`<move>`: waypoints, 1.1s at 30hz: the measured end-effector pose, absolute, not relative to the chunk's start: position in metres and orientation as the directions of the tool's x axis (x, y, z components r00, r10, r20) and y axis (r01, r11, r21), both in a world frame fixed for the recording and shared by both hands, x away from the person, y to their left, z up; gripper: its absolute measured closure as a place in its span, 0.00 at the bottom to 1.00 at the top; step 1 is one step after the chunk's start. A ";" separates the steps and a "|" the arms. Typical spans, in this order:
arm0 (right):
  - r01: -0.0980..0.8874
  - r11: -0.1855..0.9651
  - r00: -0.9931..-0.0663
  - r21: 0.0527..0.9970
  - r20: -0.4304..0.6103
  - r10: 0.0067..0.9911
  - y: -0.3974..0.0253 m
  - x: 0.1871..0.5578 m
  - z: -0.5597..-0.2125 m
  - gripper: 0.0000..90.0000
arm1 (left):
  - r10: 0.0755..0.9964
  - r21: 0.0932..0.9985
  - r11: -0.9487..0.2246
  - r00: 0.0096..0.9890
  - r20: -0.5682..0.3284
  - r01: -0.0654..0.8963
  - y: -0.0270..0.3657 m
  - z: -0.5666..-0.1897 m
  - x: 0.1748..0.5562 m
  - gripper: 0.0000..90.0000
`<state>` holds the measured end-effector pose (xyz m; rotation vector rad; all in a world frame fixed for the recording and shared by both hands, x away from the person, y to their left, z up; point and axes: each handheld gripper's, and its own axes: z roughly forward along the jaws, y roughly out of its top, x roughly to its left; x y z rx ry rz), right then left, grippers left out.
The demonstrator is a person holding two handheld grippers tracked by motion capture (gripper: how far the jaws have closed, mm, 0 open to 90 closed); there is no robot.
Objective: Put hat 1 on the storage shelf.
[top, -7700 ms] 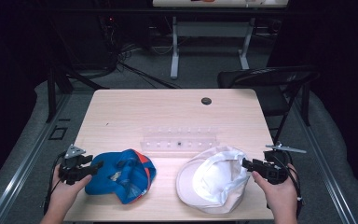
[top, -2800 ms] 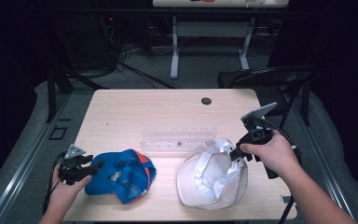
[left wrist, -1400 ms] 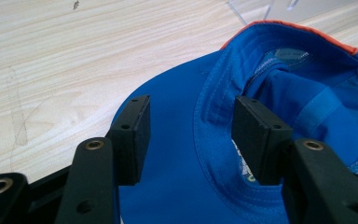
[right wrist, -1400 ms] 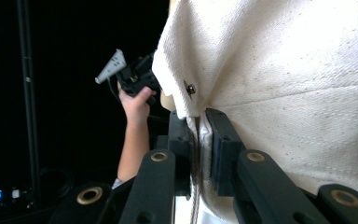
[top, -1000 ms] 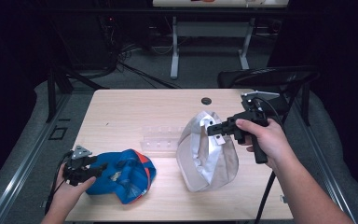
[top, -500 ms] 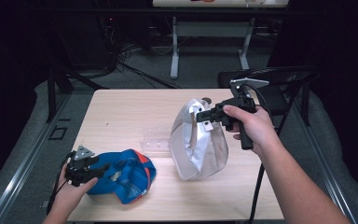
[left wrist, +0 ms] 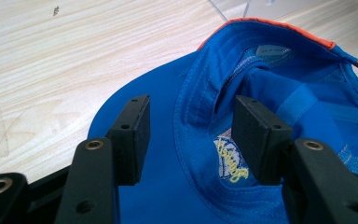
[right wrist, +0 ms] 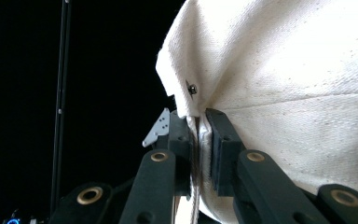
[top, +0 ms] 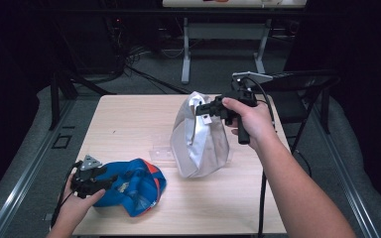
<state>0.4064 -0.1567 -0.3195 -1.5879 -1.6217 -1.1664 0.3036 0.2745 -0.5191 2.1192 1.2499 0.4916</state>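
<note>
right gripper (top: 204, 108) first: from my remote seat i see it held up over the far half of the table (top: 129, 124), its jaws pinched tight on an edge of the white cap (top: 198, 139). my right gripper view shows the cream cloth (right wrist: 298, 84) squeezed flat between the two black pads, with a small metal stud just above the clamp point.

going down in size from the table, which i use as my landmark: pale wood top, with dark floor and metal stands beyond its far edge. a black folding chair (top: 297, 94) stands just off the table's far right corner.

the white cap hangs from my right gripper, its lower end resting on the table near the middle, a little right of centre. it stands tall and crumpled, opening turned left.

the blue cap (top: 131, 186) lies on the table's near left part, well apart from the white one, upside down with an orange edge on its right side. my left gripper view shows its blue inside (left wrist: 270, 93), a seam tape and a yellow stitched mark.

my left gripper (top: 106, 181) sits low at the table's near left edge, jaws spread apart, one either side of where the blue cap's brim meets its crown, not pressing it.

a clear plastic piece (top: 161, 151) lies flat on the table between the caps, touching the white one's left side.
</note>
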 end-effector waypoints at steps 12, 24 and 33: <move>0.974 -0.135 -0.102 0.182 0.883 0.459 -0.137 0.428 -0.326 0.91 | 0.868 0.683 -0.369 0.496 0.012 0.630 0.269 -0.518 0.302 0.53; 0.962 -0.188 -0.092 0.199 0.882 0.462 -0.131 0.445 -0.325 0.91 | 0.864 0.683 -0.375 0.503 0.013 0.626 0.267 -0.519 0.303 0.53; 0.950 -0.220 -0.095 0.220 0.879 0.467 -0.125 0.450 -0.327 0.91 | 0.851 0.696 -0.375 0.526 -0.003 0.612 0.259 -0.515 0.303 0.53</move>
